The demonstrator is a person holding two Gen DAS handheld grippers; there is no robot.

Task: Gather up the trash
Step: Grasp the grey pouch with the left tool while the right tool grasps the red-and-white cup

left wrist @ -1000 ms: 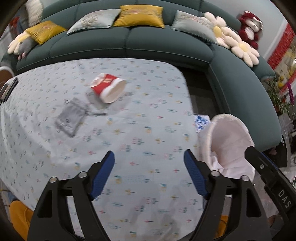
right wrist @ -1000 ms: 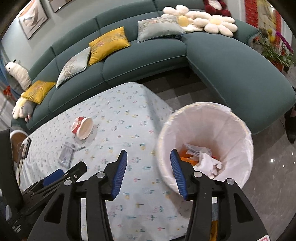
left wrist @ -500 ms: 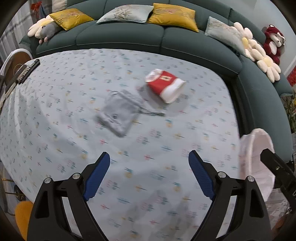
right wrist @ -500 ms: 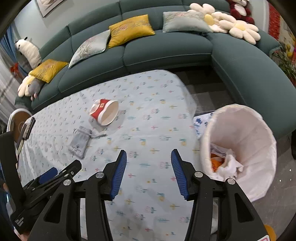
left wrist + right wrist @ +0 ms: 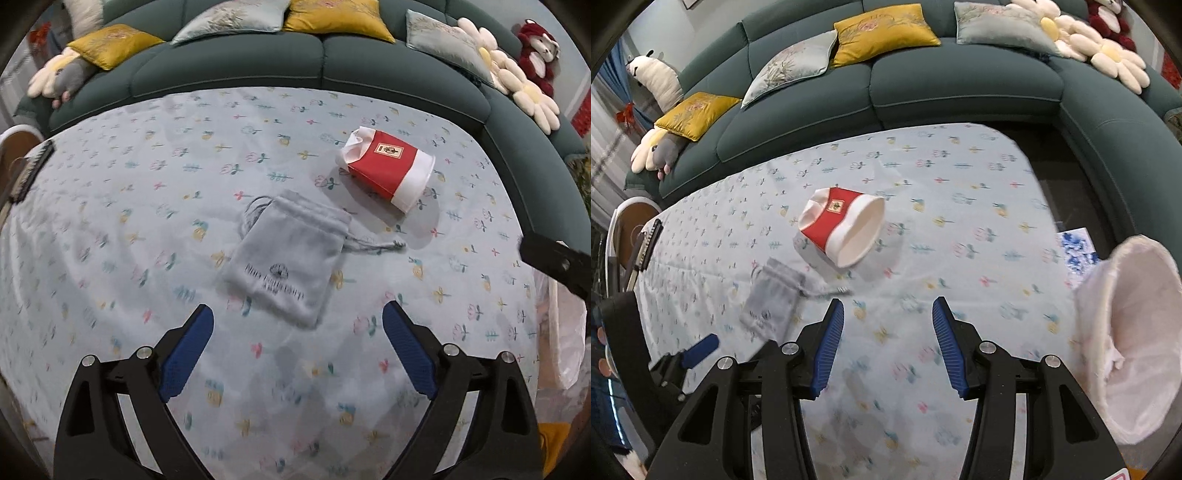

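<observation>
**Two grippers over the flowered table, trash lying loose**

On the far left edge of the table (image 5: pixel 110 221), seen from the left wrist, a dark flat object (image 5: pixel 31 173) lies on the pale flower-print cloth. Further right the left gripper (image 5: pixel 297 343) hangs above the cloth with its blue pads spread wide; its jaws have just been opening, and nothing sits between them. Just beyond its fingertips lies a grey drawstring pouch (image 5: pixel 291 258), flat on the cloth, its cord trailing to the right. To the right of the pouch and a little farther back, a red-and-white paper cup (image 5: pixel 388 173) lies tipped on its side, apart from the pouch. In the right wrist view the right gripper (image 5: pixel 888 328) is released about halfway, empty, above bare cloth nearer than the cup. At the far right, off the table's edge, stands the white-lined trash bin (image 5: pixel 1134 332). A dark green sofa (image 5: pixel 960 85) with cushions curves behind the table.
</observation>
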